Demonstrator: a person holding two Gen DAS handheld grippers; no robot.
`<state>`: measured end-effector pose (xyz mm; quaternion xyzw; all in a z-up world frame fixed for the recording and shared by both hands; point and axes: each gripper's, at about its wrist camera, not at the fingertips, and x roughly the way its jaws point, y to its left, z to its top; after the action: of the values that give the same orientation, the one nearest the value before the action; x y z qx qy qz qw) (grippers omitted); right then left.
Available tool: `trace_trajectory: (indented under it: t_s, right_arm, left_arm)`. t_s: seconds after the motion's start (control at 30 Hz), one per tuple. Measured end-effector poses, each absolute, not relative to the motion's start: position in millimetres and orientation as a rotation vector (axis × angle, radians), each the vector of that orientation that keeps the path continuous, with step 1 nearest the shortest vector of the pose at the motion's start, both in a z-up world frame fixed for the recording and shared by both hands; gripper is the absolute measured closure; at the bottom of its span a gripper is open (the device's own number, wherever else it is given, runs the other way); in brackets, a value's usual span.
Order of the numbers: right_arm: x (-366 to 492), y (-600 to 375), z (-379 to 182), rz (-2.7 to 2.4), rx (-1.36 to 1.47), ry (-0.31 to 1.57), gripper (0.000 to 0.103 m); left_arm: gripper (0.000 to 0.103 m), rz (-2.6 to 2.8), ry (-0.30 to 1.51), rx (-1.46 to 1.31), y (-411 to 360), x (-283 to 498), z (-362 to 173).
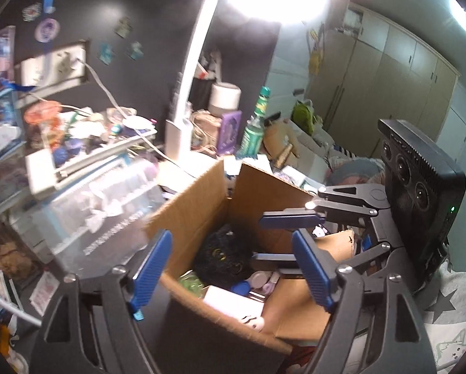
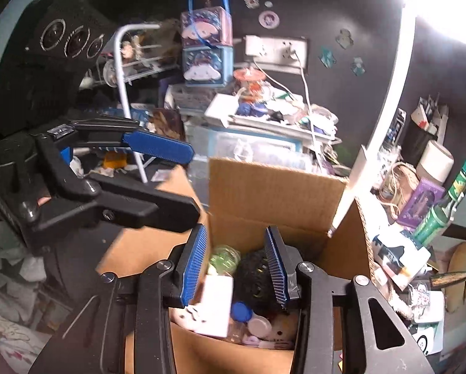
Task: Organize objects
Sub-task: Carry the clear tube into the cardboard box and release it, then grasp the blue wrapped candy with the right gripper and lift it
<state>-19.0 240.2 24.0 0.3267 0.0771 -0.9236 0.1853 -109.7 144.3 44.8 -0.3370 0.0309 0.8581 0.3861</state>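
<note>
An open cardboard box (image 1: 195,193) (image 2: 264,193) stands on the dark desk with its flaps up. Inside lie a black fuzzy plush (image 1: 223,252) (image 2: 254,274), a white packet (image 1: 233,304) (image 2: 216,302), a green clear item (image 1: 191,282) (image 2: 223,257), a blue cap (image 2: 242,311) and other small things. My left gripper (image 1: 233,268) (image 2: 192,184) hovers over the box's near-left side, its jaws wide and empty. My right gripper (image 2: 235,268) (image 1: 279,238) hangs over the box opening, jaws partly apart with nothing pinched; the plush lies below them.
A white desk lamp (image 1: 186,93) arches over the box. Behind the box are a green bottle (image 1: 254,124), a purple box (image 1: 230,131) and a white cylinder (image 1: 225,96). A clear storage bin (image 1: 108,205) with a cluttered tray stands left. Wardrobes (image 1: 388,71) line the far right.
</note>
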Motion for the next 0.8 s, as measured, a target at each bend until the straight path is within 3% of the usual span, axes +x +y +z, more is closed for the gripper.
trace_trajectory:
  t_s: [0.37,0.6,0.8]
  right_arm:
    - [8.8,133.4,33.7,-2.384,0.784,0.263,0.068]
    - [-6.1,68.3,-27.5,-2.231,0.959,0.23,0.068]
    - [-51.0,66.9,-89.0,-2.412,1.11,0.271,0.066]
  left_arm:
    - [0.018,2.411,-0.006,-0.776,32.8,-58.9,48.8]
    - [0.018,2.499,-0.098,-0.828,-21.0,-35.3,7.2]
    - [0.018,2.523,-0.201,-0.913,-49.3,-28.4,-35.4]
